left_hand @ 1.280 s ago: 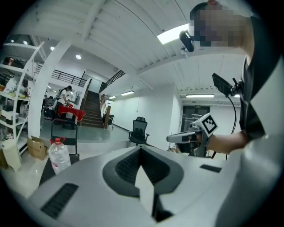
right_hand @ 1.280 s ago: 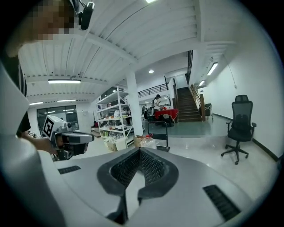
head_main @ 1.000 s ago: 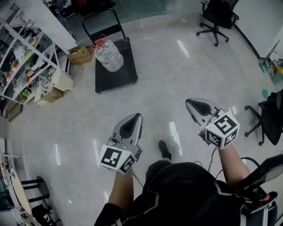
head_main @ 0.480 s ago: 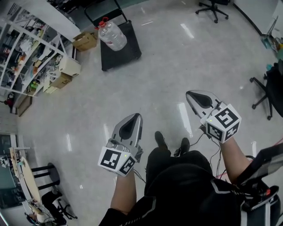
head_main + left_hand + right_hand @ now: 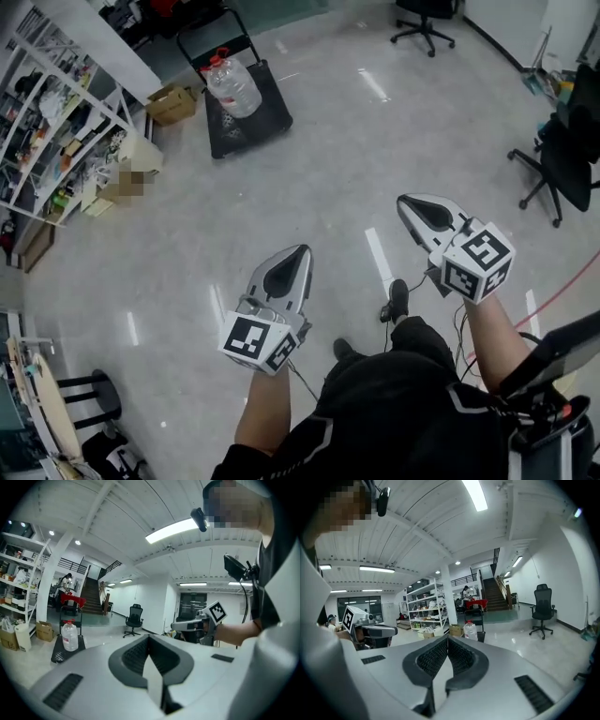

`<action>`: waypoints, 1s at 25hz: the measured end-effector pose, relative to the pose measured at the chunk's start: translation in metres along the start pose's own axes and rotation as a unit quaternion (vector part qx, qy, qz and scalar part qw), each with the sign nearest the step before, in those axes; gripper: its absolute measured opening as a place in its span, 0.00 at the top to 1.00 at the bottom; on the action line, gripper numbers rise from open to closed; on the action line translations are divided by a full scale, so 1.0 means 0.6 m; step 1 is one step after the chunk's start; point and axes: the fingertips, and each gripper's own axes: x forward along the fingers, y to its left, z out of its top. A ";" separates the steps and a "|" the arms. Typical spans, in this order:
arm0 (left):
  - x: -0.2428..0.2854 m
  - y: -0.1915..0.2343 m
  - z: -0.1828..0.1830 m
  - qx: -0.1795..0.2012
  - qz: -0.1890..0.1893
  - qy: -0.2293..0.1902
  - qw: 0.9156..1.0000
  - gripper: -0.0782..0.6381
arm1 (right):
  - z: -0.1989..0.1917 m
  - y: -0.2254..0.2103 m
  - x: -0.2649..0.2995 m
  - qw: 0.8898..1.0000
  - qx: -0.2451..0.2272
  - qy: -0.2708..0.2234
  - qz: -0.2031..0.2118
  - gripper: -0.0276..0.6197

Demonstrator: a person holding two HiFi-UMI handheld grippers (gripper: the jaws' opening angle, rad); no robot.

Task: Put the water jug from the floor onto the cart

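Head view looks down on a polished pale floor (image 5: 309, 178), and the water jug (image 5: 232, 86) is not on it. It stands upright on the cart (image 5: 258, 127), at the end of the deck nearest the cart's handle (image 5: 202, 19). Both tools are well apart from the cart. The left gripper (image 5: 298, 253) has its jaws pressed together with nothing between them. The right gripper (image 5: 405, 202) is likewise closed and empty. Each gripper's own view shows the ribbed pads meeting along one seam.

The jug is a big clear plastic bottle, round-bodied, with a sloping shoulder, a narrow neck and a red cap (image 5: 217, 59). How full it is I can't tell; if full, I judge it heavy and apt to slosh. The walls are smooth, likely slick and a bit springy under a squeeze, so one pair of jaws on the belly would probably slip. The sounder hold, to my eye, is at the neck just under the cap, with the other tool steadying the body. Whether there's a carry loop is too small to tell.

The cart is a low flat trolley with a matte black deck and a thin black tube handle standing up. Beside the cart sit a brown cardboard box (image 5: 172, 101) and white metal shelves (image 5: 52, 141) crowded with odds and ends. A black office chair (image 5: 422, 19) stands well off from the cart.
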 end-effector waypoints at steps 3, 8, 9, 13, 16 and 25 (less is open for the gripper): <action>-0.071 0.015 -0.009 -0.016 -0.001 0.000 1.000 0.89 | -0.006 0.073 -0.010 1.000 -0.004 0.011 -0.011 0.95; -0.121 -0.022 0.006 -0.014 -0.006 -0.008 1.000 0.89 | -0.005 0.114 -0.053 1.000 0.019 0.006 -0.015 0.95; -0.123 -0.035 0.008 -0.010 -0.006 -0.010 1.000 0.89 | -0.008 0.113 -0.065 1.000 0.023 0.003 -0.015 0.95; -0.136 -0.049 0.027 -0.005 0.000 -0.014 1.000 0.89 | 0.001 0.120 -0.080 0.999 0.028 -0.002 -0.014 0.95; -0.142 -0.045 0.065 0.003 0.011 -0.028 1.000 0.89 | 0.024 0.122 -0.083 1.000 0.009 -0.003 -0.013 0.95; -0.101 -0.114 0.087 0.013 0.047 -0.050 0.998 0.89 | 0.023 0.075 -0.168 1.000 -0.026 -0.014 -0.009 0.95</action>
